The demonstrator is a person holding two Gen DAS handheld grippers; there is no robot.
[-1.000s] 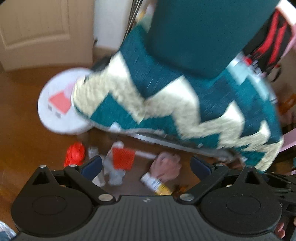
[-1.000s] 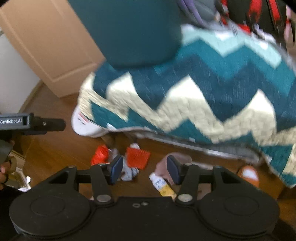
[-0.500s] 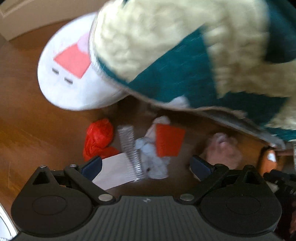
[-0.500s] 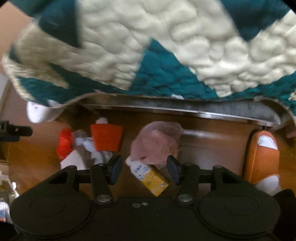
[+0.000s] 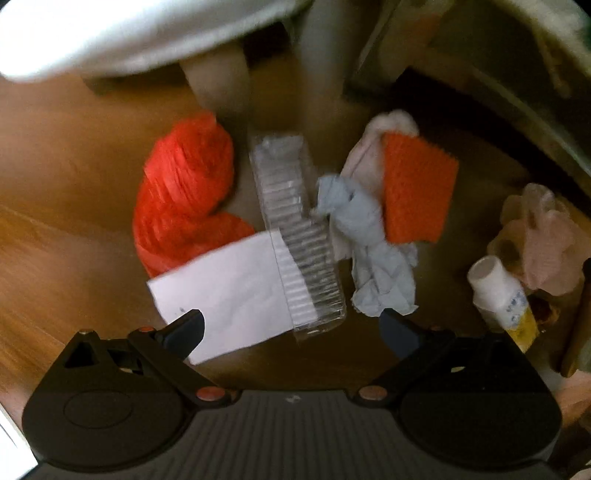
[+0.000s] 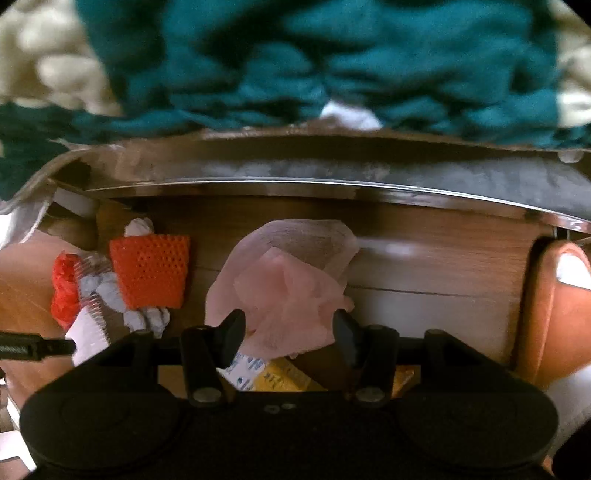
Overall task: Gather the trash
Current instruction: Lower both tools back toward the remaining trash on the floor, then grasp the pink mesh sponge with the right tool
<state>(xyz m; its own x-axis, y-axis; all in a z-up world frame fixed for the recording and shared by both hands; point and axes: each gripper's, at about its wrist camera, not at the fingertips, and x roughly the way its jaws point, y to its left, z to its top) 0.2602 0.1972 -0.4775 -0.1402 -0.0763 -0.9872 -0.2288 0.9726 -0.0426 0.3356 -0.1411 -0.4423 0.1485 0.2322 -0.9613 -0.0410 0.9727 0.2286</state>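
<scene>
Trash lies on the wooden floor under a bed edge. In the left wrist view my left gripper [image 5: 291, 328] is open just above a white paper sheet [image 5: 225, 295] and a clear ribbed plastic tray [image 5: 295, 236]. Around them lie a red plastic bag [image 5: 184, 199], a crumpled grey-blue tissue [image 5: 369, 251], an orange mesh piece [image 5: 417, 192] and a small white-yellow carton [image 5: 502, 291]. In the right wrist view my right gripper [image 6: 288, 332] is open, its fingers on either side of a crumpled pink plastic bag [image 6: 291, 280]. The carton [image 6: 266, 373] lies below it.
A teal and cream quilt [image 6: 295, 74] hangs over the bed frame rail [image 6: 332, 184] right above the trash. An orange slipper [image 6: 554, 302] lies at the right. A white round object [image 5: 129, 33] stands at the far left on pale legs.
Both grippers have dropped lower and closer to the floor trash, under the quilt's edge. The right gripper's fingers now flank the pink bag. The left is now over the paper and tray.
</scene>
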